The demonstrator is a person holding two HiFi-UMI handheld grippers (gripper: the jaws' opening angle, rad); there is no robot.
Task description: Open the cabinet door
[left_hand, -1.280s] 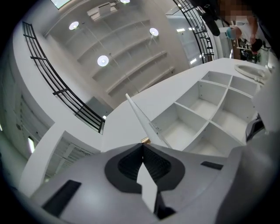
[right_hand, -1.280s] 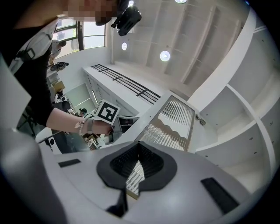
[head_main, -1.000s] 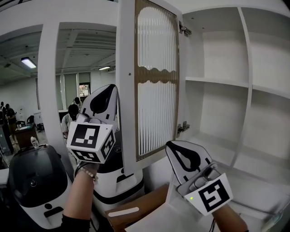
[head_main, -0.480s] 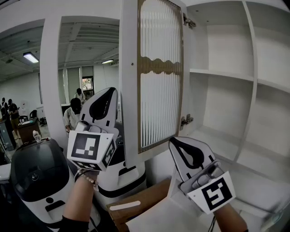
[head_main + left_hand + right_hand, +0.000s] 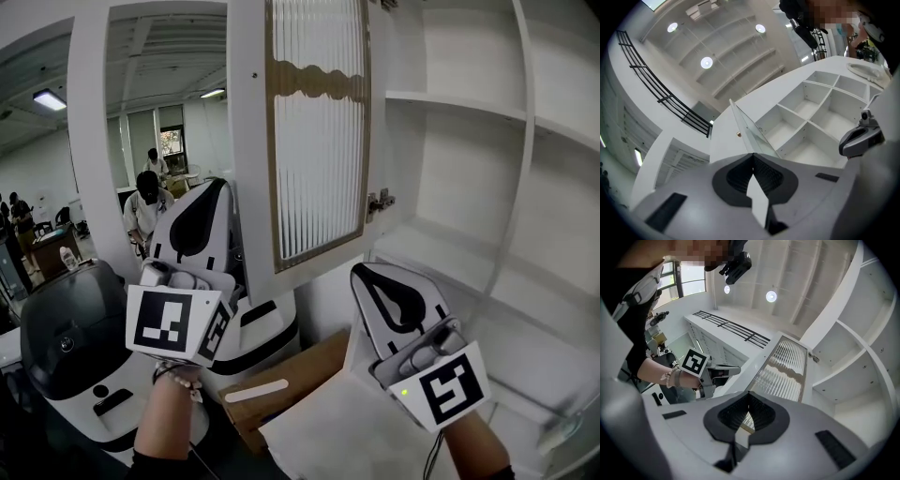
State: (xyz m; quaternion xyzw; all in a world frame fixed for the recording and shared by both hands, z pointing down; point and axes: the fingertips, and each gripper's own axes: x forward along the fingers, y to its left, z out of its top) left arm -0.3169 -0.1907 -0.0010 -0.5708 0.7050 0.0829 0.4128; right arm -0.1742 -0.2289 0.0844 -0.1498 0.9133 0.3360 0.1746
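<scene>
door: door (image 5: 319,141) stood swung wide
left gripper: left gripper (image 5: 214,187) had jaws together, empty
right gripper: right gripper (image 5: 366,274) likewise closed, empty
step: opening looked done
next: probably just keeping clear

Left gripper (image 5: 221,184) & right gripper (image 5: 362,272): white shells, black teardrop insets, b/w marker cube (image 5: 169,323) each. Green LED (image 5: 403,392) on right cube (image 5: 450,386). Beaded bracelet (image 5: 180,373) on left wrist; dark sleeve (image 5: 155,464).

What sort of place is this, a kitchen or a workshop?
Probably a lab or open office hall, not a home kitchen. The white cabinet, its ribbed-glass door open, has bare shelves; behind it people stand under a strip light, and rounded black-and-white machines sit below.
</scene>
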